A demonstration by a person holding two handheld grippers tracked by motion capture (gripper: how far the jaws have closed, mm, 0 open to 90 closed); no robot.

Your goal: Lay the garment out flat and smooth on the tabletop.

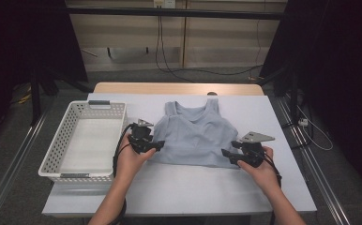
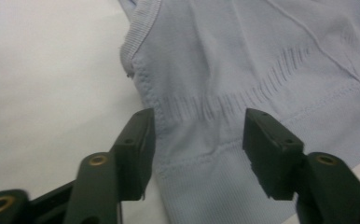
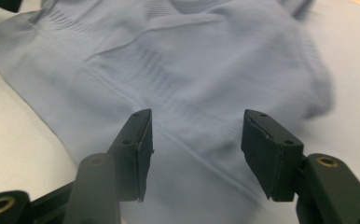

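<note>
A light blue sleeveless top (image 1: 195,133) lies flat on the white table (image 1: 179,187), straps toward the far side. My left gripper (image 1: 158,144) rests at the top's lower left side. In the left gripper view the jaws (image 2: 197,135) stand apart over the ribbed hem of the top (image 2: 243,56), gripping nothing. My right gripper (image 1: 227,153) sits at the lower right corner. Seen from the right gripper view, this gripper (image 3: 197,135) is also open, with the fabric (image 3: 169,60) spread beneath it, a little blurred at the right.
A white perforated basket (image 1: 71,122) stands empty on the table's left side, close to my left hand. Bare white surface lies in front of the top and to its right. Dark curtains and cables are beyond the table.
</note>
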